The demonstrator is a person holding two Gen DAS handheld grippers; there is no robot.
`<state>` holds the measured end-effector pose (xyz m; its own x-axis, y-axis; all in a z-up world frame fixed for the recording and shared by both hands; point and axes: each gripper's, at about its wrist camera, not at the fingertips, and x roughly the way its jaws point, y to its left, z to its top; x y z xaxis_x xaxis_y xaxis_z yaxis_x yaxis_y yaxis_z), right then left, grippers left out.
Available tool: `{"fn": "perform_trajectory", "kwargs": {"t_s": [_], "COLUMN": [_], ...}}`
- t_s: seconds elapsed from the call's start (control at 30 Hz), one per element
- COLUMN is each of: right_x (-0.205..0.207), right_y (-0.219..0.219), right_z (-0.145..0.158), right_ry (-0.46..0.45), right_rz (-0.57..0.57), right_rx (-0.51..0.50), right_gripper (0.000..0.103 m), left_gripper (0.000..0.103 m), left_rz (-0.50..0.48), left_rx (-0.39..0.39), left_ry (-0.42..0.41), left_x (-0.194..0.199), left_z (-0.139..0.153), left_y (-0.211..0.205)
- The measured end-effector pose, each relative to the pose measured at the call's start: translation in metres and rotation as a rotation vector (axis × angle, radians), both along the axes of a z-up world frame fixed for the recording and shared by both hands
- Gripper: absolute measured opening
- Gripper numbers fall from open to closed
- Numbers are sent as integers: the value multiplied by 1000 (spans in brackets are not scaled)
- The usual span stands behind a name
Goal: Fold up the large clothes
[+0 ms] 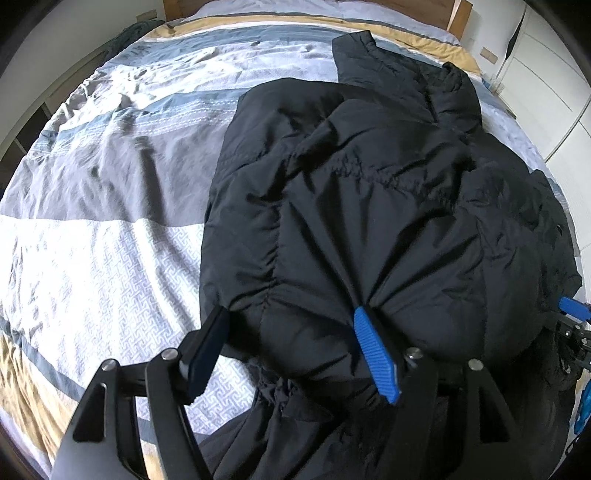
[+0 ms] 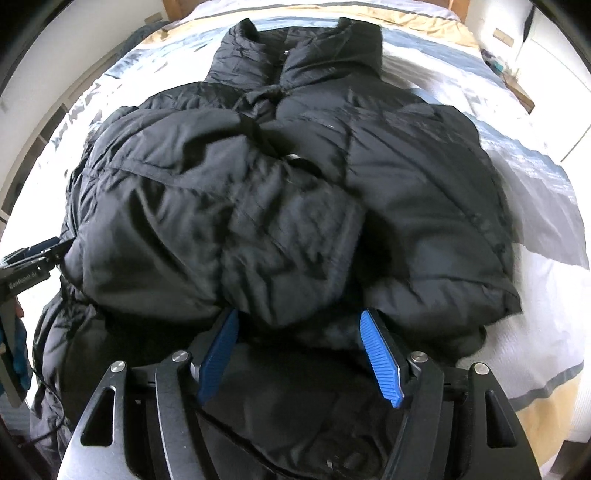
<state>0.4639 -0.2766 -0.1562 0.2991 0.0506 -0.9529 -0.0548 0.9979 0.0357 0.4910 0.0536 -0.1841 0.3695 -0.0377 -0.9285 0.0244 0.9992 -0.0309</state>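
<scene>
A black puffer jacket [image 1: 369, 192] lies on the bed, collar at the far end, sleeves folded in over its front; it also shows in the right wrist view [image 2: 295, 192]. My left gripper [image 1: 291, 317] is open, its jaws wide apart around the bulging near left part of the jacket, fabric between them. My right gripper [image 2: 299, 321] is open at the jacket's near edge, with a puffy fold resting between its blue fingers [image 2: 380, 354]. The right gripper shows at the right edge of the left wrist view [image 1: 572, 314]. The left gripper's body shows at the left edge of the right wrist view [image 2: 29, 269].
The bed [image 1: 110, 206] has a patterned grey, blue, white and tan cover, with open cover to the jacket's left. A wooden headboard [image 1: 436, 11] is at the far end. White cupboards [image 1: 546, 81] stand to the right of the bed.
</scene>
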Motion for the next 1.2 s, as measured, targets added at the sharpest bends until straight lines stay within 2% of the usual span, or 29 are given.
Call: {"fn": "perform_trajectory", "kwargs": {"t_s": [0.2,0.37,0.47,0.6,0.77,0.83,1.0,1.13,1.2], "right_x": [-12,-18,-13,-2,19,29,78,132,168], "right_y": [-31,-53,-70,-93,-128,-146,-168,-166,-161], "right_z": [1,3,11,27,41,43,43,48,47], "right_ry": [7,-2,-35,-98,-164,-178,-208,-243,-250], "right_rz": [-42,-65,-78,-101,-148,-174,-204,-179,-164], "right_rx": [-7,-7,9,23,44,53,98,155,209], "right_gripper": [66,70,75,77,77,77,77,77,77], "left_gripper": [69,69,69,69,69,69,69,69,69], "left_rz": [7,16,29,36,87,122,133,103,63], "left_rx": [26,45,47,55,21,-15,-73,-205,-232], "left_ry": [4,21,31,24,15,9,-45,-69,-66], "left_x": [-5,-10,-9,-2,12,21,72,141,181], "left_z": [3,7,13,24,41,49,71,76,71], "left_y": [-2,-2,-1,1,24,38,55,49,38]}}
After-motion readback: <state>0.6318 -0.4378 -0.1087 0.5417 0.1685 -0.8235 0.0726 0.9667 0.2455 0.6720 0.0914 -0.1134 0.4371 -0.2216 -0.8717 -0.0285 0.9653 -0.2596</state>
